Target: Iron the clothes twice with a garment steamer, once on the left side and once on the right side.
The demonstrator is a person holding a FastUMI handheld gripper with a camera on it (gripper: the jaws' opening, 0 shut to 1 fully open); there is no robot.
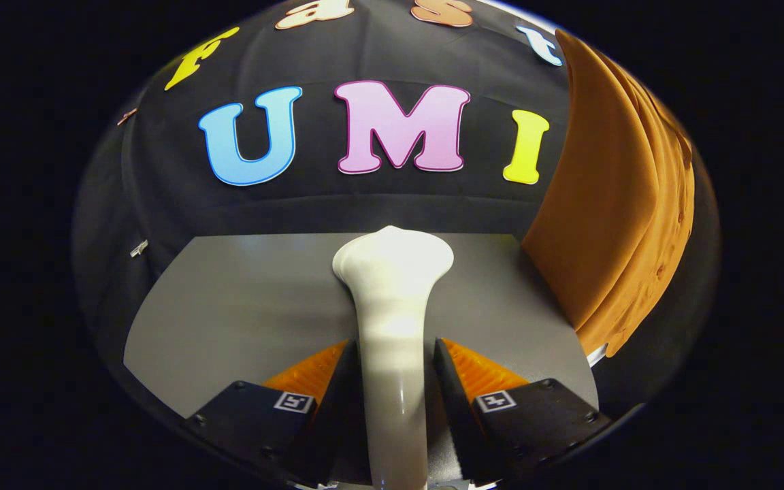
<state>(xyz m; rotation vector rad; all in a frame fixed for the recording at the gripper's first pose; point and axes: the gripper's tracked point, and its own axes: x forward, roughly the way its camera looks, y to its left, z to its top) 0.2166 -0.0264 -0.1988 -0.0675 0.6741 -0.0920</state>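
Gripper view: looks forward along the two fingers, over a grey table toward the booth's black cloth wall.
Gripper (394, 371): lower centre of the frame, its two fingers coming up from the bottom edge on either side of a white handle.
Jaws: closed down to the width of the handle, both inner faces pressed against it, one on each side; the handle is firmly held.
Steamer (392, 299): white and glossy, running from the bottom centre of the frame up to the middle, where it widens into a flared head; the head sits ahead of the fingertips, over the table's far part.
Steamer pose: roughly in line with the fingers, pointing away from the camera; which way the head's face is turned cannot be told.
Garment (603, 211): orange cloth, right side of the frame, hanging in long folds from the upper right down to the table's right edge; well to the right of the steamer head, not touching it.
Table (242, 306): flat grey surface, lower middle of the frame, beneath the steamer.
Wall (160, 197): black cloth across the upper half, behind the table.
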